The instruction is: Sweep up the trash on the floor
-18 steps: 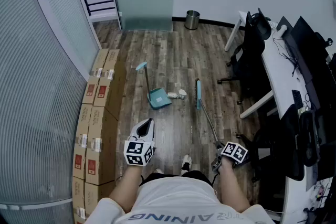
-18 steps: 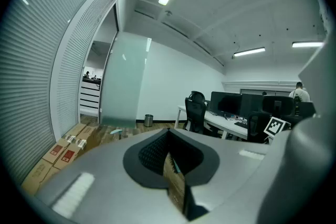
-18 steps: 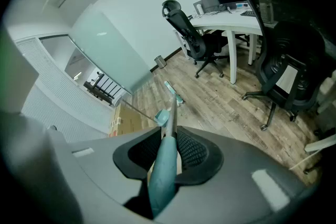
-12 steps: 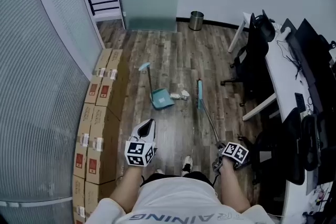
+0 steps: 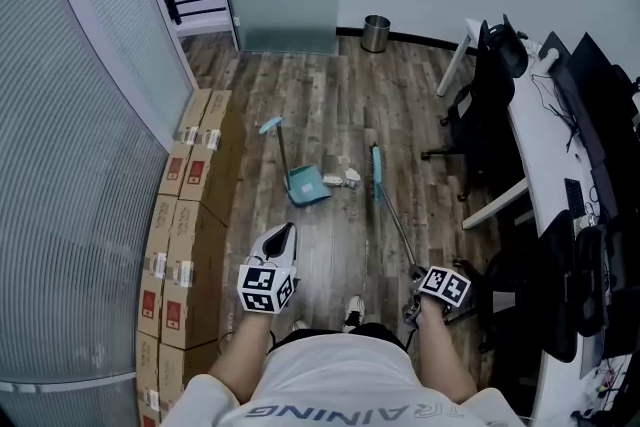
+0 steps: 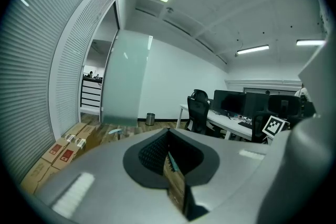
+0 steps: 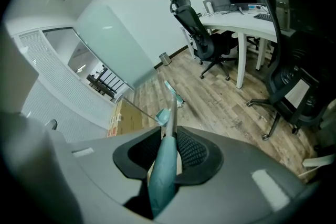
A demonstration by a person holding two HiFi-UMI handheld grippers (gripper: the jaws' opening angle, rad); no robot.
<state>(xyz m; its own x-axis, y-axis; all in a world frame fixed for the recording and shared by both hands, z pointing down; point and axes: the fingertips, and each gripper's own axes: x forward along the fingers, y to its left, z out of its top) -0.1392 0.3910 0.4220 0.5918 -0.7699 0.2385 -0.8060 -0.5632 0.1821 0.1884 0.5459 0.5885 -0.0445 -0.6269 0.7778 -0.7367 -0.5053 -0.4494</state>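
Head view: little has been changed; the broom [image 5: 376, 173] head is kept just beside the trash [image 5: 350, 178] near the dustpan [image 5: 305, 186], so nothing is swept in yet. Left gripper view: the left tongs [image 6: 170, 157] are closed and empty. Right gripper view: the right tongs [image 7: 167, 147] are clamped on the broom handle

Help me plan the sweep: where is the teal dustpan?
In the head view, the teal plastic dustpan sits mid-floor, left of the white trash scraps and teal broom head.
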